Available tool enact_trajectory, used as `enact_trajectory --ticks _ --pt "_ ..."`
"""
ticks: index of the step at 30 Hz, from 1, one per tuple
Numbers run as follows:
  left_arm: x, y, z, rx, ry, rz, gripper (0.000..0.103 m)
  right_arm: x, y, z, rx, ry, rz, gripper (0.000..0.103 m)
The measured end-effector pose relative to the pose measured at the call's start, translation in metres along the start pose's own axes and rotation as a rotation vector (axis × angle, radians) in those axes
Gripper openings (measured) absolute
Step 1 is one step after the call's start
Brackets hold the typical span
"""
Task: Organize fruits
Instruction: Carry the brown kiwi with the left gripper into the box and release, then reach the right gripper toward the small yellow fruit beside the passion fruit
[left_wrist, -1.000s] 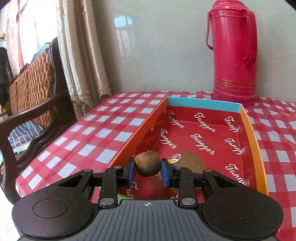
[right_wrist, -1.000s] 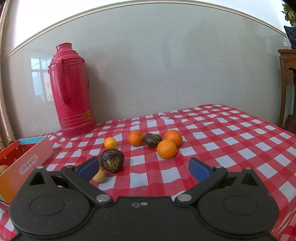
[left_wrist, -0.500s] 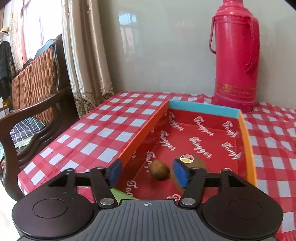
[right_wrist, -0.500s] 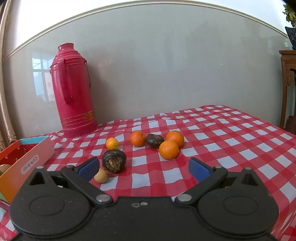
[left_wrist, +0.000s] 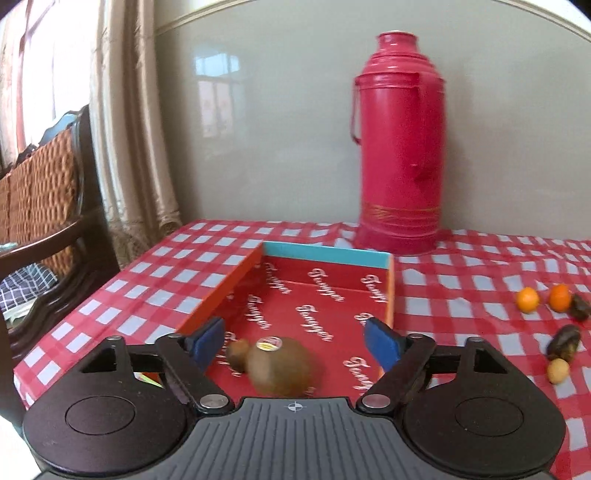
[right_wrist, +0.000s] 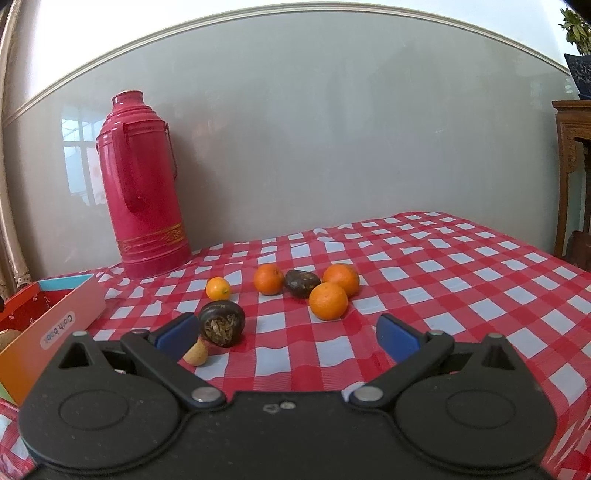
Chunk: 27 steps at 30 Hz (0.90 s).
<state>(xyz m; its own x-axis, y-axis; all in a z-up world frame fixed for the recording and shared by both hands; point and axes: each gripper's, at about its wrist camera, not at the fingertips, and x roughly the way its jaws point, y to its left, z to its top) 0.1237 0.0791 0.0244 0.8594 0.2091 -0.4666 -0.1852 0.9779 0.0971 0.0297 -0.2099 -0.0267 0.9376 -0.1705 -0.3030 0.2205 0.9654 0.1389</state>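
Starting on the far left of the left wrist view: a wicker-backed wooden chair (left_wrist: 40, 206) sits beside a beige curtain (left_wrist: 129, 122), both off the edge of the table. The table wears a red-and-white checked cloth (left_wrist: 155, 291).

On it lies a shallow box (left_wrist: 325, 254), red inside with white script lettering, orange sides and a blue far wall. The left gripper (left_wrist: 293, 341) hangs over the box's near end with its jaws opening, blue pads wide apart. Between them but touching neither pad, two brown fruits lie on the box floor: a small brown fruit (left_wrist: 238, 354) right against a bigger kiwi (left_wrist: 284, 365) with a sticker on top. The kiwi looks a bit blurred.

Behind the box's far right corner stands a tall red thermos (left_wrist: 400, 147), upright against the grey wall.

Over to the right, loose fruit is scattered on the cloth, well apart from the box. In the right wrist view, from left: a small pale fruit (right_wrist: 196, 355) touching a dark shrivelled fruit (right_wrist: 222, 323), a little orange kumquat (right_wrist: 218, 288), then a cluster of three oranges, one (right_wrist: 268, 279) left of another dark fruit (right_wrist: 301, 283) and two (right_wrist: 341, 278) (right_wrist: 328, 301) on its right. The right gripper (right_wrist: 288, 332) hovers in front of them, jaws spread wide with nothing between them.

At the far right edge stands a carved wooden cabinet (right_wrist: 572, 162).
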Motion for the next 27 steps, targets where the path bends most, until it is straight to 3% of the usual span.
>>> enact_trajectory --ticks 6,11,17,23,27 --pt "-0.019 -0.023 -0.018 0.054 -0.039 -0.031 0.090 -0.001 -0.001 -0.001 -0.004 0.002 0.000 0.097" --pt "-0.028 -0.032 -0.031 0.090 -0.071 -0.043 0.100 0.000 0.001 -0.001 -0.017 0.007 0.003 0.097" --pt "-0.029 -0.029 -0.042 0.069 -0.073 -0.052 0.103 0.002 0.009 -0.002 -0.040 0.006 0.027 0.097" --pt "-0.029 -0.019 -0.044 0.037 -0.078 -0.043 0.103 0.007 0.028 -0.004 -0.084 0.017 0.081 0.092" --pt "-0.027 -0.008 -0.044 0.000 -0.076 -0.029 0.103 0.012 0.038 -0.004 -0.093 0.037 0.109 0.081"
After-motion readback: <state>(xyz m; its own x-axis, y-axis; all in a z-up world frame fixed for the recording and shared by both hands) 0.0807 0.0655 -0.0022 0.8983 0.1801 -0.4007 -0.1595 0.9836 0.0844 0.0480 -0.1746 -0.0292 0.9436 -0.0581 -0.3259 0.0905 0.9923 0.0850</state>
